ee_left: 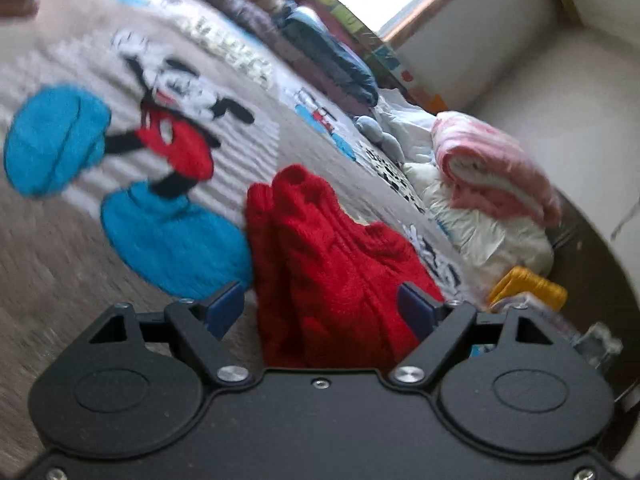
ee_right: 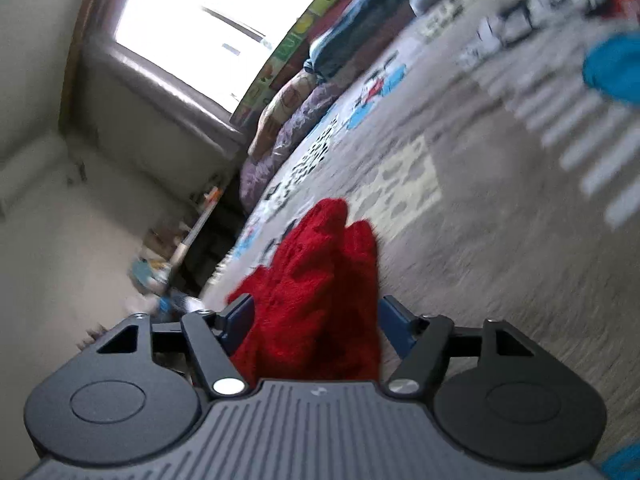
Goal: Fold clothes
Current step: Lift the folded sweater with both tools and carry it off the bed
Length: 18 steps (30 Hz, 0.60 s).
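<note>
We lose the near end of the red knit (ee_left: pixel 328 264) behind the gripper body at 6 o'clock in both views. Motion blur smears the bedspread print (ee_right: pixel 540 92); clutter at 9 o'clock (ee_right: pixel 160 276) stays unreadable.

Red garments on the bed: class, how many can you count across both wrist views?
1. The red knitted garment lies bunched on the cartoon-print bedspread, just ahead of both cameras, also seen in the right wrist view. More could lie out of frame.
</note>
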{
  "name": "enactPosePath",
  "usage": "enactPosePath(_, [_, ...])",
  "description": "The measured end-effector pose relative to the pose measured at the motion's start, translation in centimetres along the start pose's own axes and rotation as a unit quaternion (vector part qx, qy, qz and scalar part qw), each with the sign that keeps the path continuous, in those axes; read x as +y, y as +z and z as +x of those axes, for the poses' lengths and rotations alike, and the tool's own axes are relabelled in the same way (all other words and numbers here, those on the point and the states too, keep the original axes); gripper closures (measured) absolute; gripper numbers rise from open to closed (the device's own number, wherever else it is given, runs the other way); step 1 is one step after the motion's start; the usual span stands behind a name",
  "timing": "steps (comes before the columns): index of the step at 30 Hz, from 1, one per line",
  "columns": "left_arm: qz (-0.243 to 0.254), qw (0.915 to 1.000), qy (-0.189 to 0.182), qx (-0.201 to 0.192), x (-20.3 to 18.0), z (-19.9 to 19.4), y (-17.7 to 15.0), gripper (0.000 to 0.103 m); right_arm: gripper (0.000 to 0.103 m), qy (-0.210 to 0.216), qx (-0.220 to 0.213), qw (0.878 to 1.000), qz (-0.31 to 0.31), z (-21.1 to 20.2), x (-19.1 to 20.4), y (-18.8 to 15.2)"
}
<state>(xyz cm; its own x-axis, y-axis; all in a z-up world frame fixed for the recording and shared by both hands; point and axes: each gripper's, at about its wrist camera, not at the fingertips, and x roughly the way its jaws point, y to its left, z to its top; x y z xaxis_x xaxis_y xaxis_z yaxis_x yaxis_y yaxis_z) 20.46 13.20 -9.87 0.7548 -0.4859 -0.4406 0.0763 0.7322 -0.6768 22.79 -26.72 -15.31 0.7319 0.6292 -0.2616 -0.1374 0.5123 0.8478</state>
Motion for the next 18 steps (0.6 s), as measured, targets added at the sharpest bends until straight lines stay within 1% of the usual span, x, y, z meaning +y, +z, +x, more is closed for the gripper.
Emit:
enactPosePath(2, [-0.030,0.9995,-0.001,0.010,0.1,0.6,0.2,0.019,0.029,0.006,0.016,1.000,0.021,0.9,-0.2,0.0])
enactPosePath(4, [-0.045,0.9987,0.008,0.024,0.0,1.6,0.3,0.019,0.029,-0.004,0.028,0.999,0.020,1.9,-0.1,0.0])
enactPosePath(6, [-0.054,0.9980,0.007,0.031,-0.1,2.5,0.2,0.019,0.027,-0.013,0.040,0.999,0.014,2.9,-0.1,0.0])
enactPosePath(10, [-0.070,0.9971,0.004,0.032,0.0,3.8,0.2,0.019,0.025,-0.015,0.070,0.997,-0.002,4.7,0.2,0.6])
enactPosePath(13, [-0.069,0.9972,0.001,0.030,0.0,4.2,0.1,0.030,0.025,-0.014,0.087,0.996,-0.016,5.8,0.4,0.9])
enactPosePath(14, [-0.069,0.9972,-0.001,0.029,0.0,4.3,0.1,0.039,0.030,-0.013,0.087,0.996,-0.018,6.0,0.4,0.9])
enactPosePath(15, [-0.078,0.9965,-0.010,0.028,0.4,4.2,0.1,0.042,0.034,-0.012,0.087,0.996,-0.019,6.1,0.3,0.8])
enactPosePath(16, [-0.087,0.9957,-0.019,0.027,0.7,4.0,0.0,0.044,0.035,-0.008,0.085,0.996,-0.018,6.0,0.3,0.7])
enactPosePath(18, [-0.110,0.9927,-0.044,0.020,1.3,3.3,0.0,0.048,0.043,0.005,0.080,0.997,-0.010,5.7,0.2,0.5])
